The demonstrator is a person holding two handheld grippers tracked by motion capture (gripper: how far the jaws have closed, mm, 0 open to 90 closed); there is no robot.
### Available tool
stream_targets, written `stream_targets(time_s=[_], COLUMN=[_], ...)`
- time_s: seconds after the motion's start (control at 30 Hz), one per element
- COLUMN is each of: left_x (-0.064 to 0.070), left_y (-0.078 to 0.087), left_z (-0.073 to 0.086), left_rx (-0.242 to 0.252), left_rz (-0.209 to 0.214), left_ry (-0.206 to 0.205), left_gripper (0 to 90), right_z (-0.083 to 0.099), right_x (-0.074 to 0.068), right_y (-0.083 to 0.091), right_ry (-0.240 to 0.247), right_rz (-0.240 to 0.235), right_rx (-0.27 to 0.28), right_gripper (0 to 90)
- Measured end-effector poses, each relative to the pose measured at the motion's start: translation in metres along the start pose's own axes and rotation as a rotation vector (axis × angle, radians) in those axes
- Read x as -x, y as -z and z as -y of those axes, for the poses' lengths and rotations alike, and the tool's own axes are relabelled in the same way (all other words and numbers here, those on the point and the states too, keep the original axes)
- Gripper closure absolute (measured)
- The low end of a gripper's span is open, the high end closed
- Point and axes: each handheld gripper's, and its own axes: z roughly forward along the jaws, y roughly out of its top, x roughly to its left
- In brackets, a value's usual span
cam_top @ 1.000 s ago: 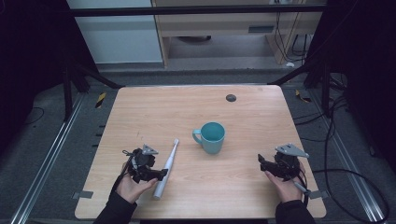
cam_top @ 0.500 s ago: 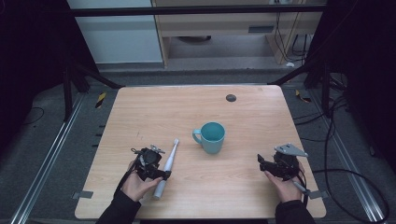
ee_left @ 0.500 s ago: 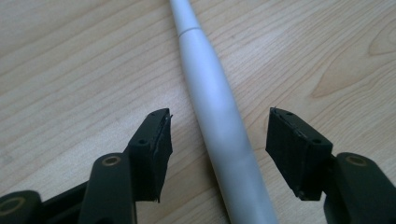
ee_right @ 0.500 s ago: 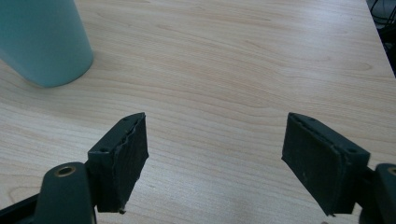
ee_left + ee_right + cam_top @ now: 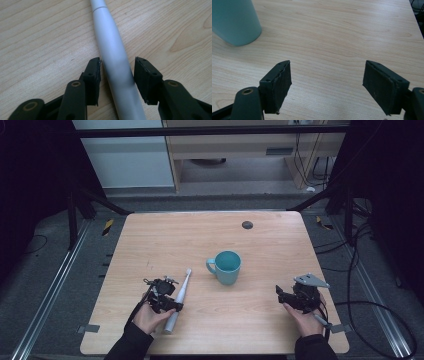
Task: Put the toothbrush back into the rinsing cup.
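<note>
1. Dark floor, cables and metal rails ring a pale wooden surface [image 5: 260,245], with a cabinet front beyond its far edge.
2. Near the middle of the surface stands a teal mug [image 5: 226,267], upright, its handle turned to the person's left; every place below is told from this mug.
3. Nearer the person and to the right of the mug, well apart from it, the right gripper [image 5: 327,85] hangs low over bare wood with its fingers spread wide and nothing between them.
4. Nearer the person and to the left of the mug sits the left gripper [image 5: 117,75], its fingers [image 5: 93,75] straddling a thick white handle; one pad is at its side, the other just beside it, not yet pressed in.
5. That handle belongs to a white electric toothbrush [image 5: 178,301], lying flat with its head pointing towards the mug.
6. It looks stiff, light and smooth, so it may roll or slip; the thick body, where the fingers already stand, is the better hold, not the slim neck.
7. Far beyond the mug lies a small dark disc [image 5: 247,225].
</note>
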Motion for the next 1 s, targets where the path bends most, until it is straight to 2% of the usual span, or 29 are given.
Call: stream_targets(time_s=[0.27, 0.43, 0.77, 1.0], left_x=[-0.0018, -0.0024, -0.0023, -0.0024], left_y=[-0.0044, -0.005, -0.0056, -0.0059], left_z=[-0.002, -0.0032, -0.0083, -0.008], left_rx=[-0.034, -0.039, -0.076, -0.067], left_rz=[-0.004, -0.008, -0.009, -0.013], left_ry=[0.005, 0.007, -0.019, -0.038], left_gripper=[62.1, 64.7, 65.4, 65.8], right_z=[0.0, 0.0, 0.0, 0.0], right_x=[-0.0004, -0.0001, -0.0003, 0.0002], right_y=[0.0001, 0.0, 0.0003, 0.0005], right_ry=[-0.001, 0.0, 0.001, 0.003], right_rz=[-0.001, 0.001, 0.002, 0.003], right_rx=[-0.001, 0.0, -0.001, 0.001], right_gripper=[22.8, 22.8, 22.8, 22.8])
